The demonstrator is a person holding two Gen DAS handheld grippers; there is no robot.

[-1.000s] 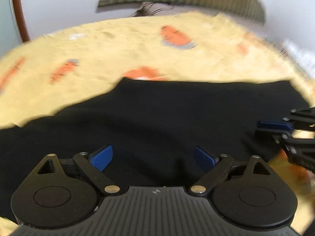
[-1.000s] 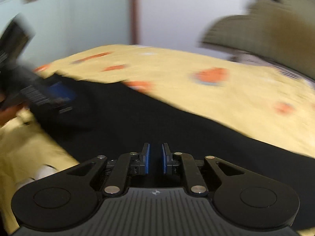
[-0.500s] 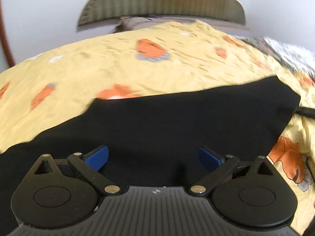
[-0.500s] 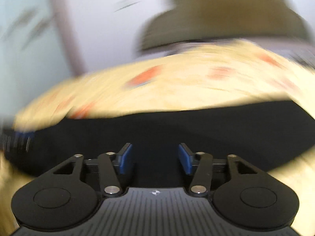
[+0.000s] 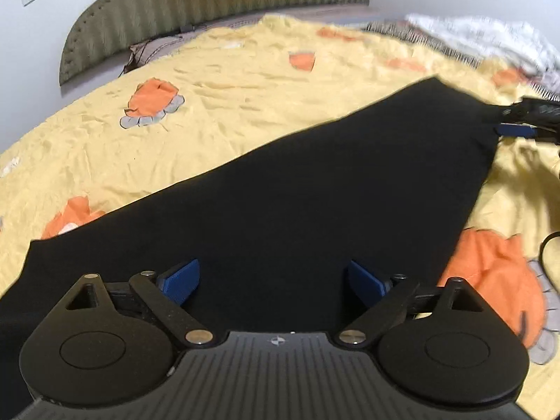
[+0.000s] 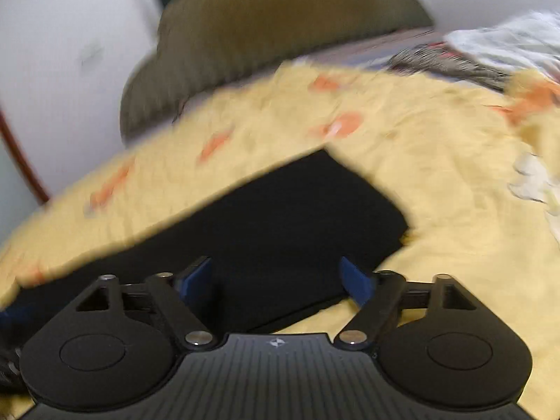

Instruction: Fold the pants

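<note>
The black pants (image 5: 315,189) lie flat in a long folded strip on the yellow bedspread (image 5: 217,80). My left gripper (image 5: 274,280) is open and empty, low over the near part of the pants. My right gripper (image 6: 278,278) is open and empty over the pants' end (image 6: 297,217), whose far corner shows ahead. In the left wrist view the right gripper (image 5: 521,119) is at the far right, at the pants' far edge. The right wrist view is blurred.
The bedspread has orange prints (image 5: 154,101). A padded olive headboard (image 5: 196,7) stands behind against a white wall. A white and grey crumpled cover (image 5: 490,38) lies at the far right. A black cable (image 5: 546,255) runs at the right edge.
My right gripper has opened from shut and swung toward the pants' right end. The left gripper stayed open while its view turned right along the pants.
</note>
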